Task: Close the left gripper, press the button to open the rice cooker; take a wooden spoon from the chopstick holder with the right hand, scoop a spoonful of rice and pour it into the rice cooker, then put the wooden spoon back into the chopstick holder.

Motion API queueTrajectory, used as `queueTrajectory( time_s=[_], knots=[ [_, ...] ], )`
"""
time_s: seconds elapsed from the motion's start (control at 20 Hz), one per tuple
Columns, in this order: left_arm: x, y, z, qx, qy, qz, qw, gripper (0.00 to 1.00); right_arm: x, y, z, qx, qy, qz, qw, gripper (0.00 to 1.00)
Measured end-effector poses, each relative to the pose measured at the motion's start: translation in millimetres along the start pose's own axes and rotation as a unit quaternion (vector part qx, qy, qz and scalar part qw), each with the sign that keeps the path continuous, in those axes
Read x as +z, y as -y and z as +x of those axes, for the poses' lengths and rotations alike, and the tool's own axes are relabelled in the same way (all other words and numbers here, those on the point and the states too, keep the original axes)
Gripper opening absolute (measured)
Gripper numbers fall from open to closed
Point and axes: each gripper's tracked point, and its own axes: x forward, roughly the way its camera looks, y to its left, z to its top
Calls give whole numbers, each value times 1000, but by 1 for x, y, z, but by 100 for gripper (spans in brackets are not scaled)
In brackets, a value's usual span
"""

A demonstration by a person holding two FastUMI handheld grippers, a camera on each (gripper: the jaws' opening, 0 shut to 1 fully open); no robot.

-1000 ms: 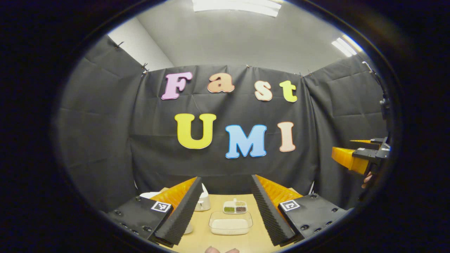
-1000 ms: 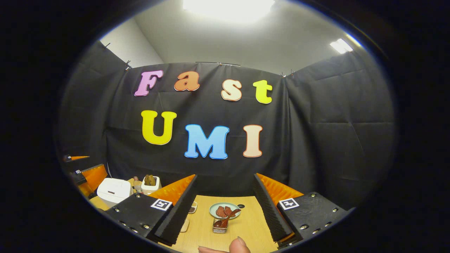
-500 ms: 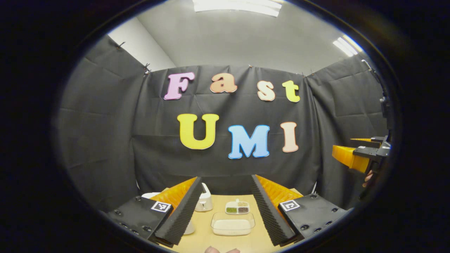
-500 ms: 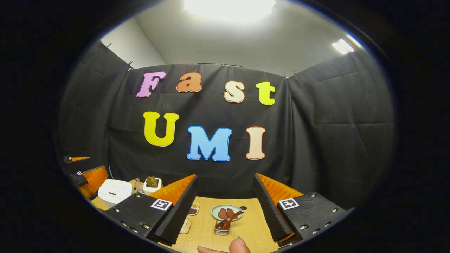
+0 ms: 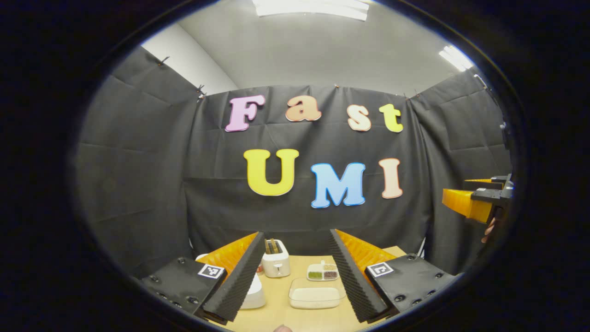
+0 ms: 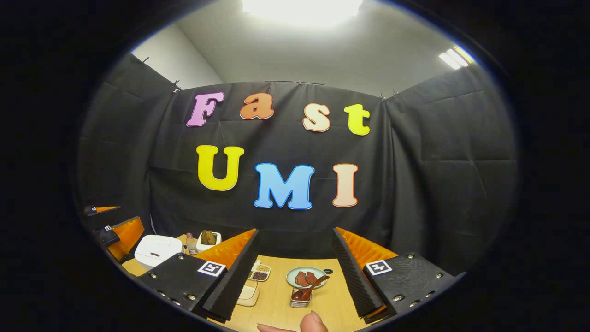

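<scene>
In the right gripper view the white rice cooker (image 6: 157, 249) stands at the left with its lid down. Just behind it is the white chopstick holder (image 6: 208, 239) with brown wooden handles sticking up. In the left gripper view the rice cooker (image 5: 253, 293) is half hidden behind my left finger, the chopstick holder (image 5: 275, 262) is beyond it, and a clear rice container (image 5: 314, 297) lies between the fingers. My left gripper (image 5: 296, 237) is open and empty, high above the table. My right gripper (image 6: 295, 233) is open and empty too. Each gripper shows at the edge of the other's view.
A divided dish of beans (image 5: 324, 273) sits behind the rice container on the wooden table (image 6: 276, 309). A plate of red pieces (image 6: 306, 278) and a small glass jar with a spoon (image 6: 300, 297) lie ahead of my right gripper. A small bottle (image 6: 190, 243) stands between cooker and holder.
Both views have swung to the left, so everything slid right in the pictures. In the left gripper view the chopstick holder and more of the rice cooker have come into sight. Both grippers stayed open.
</scene>
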Motion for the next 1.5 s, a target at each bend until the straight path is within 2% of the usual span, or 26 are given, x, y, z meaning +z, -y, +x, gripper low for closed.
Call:
queueTrajectory(
  time_s=[0.05, 0.25, 0.4, 0.55, 0.65, 0.85, 1.15, 1.35, 1.5],
  knots=[
    [-4, -9, 2, 7, -2, -2, 1000, 94, 0, -5, -1, 1, -1, -2, 1000, 95],
    [-22, -58, 14, 41, -16, -1, 999, 72, 0, -28, -2, 4, -1, -12, 1000, 95],
    [-38, -101, 28, 70, -24, -1, 997, 49, -1, -51, -2, 4, 0, -12, 1000, 95],
    [-65, -138, 46, 87, -43, -9, 995, 18, -9, -73, -3, 5, -13, -28, 1000, 95],
    [-94, -160, 64, 98, -71, -13, 993, 11, -10, -87, -3, 5, -17, -37, 999, 95],
    [-162, -193, 99, 115, -137, -9, 984, 10, -11, -110, -1, 8, -24, -63, 998, 95],
    [-265, -217, 140, 127, -253, -33, 958, 9, -16, -133, 7, 12, -40, -85, 996, 95],
    [-301, -223, 157, 128, -289, -20, 948, 9, -23, -138, 10, 12, -50, -98, 994, 95],
    [-319, -221, 162, 122, -313, -29, 942, 9, -29, -145, 16, 17, -61, -98, 993, 95]
  ],
)
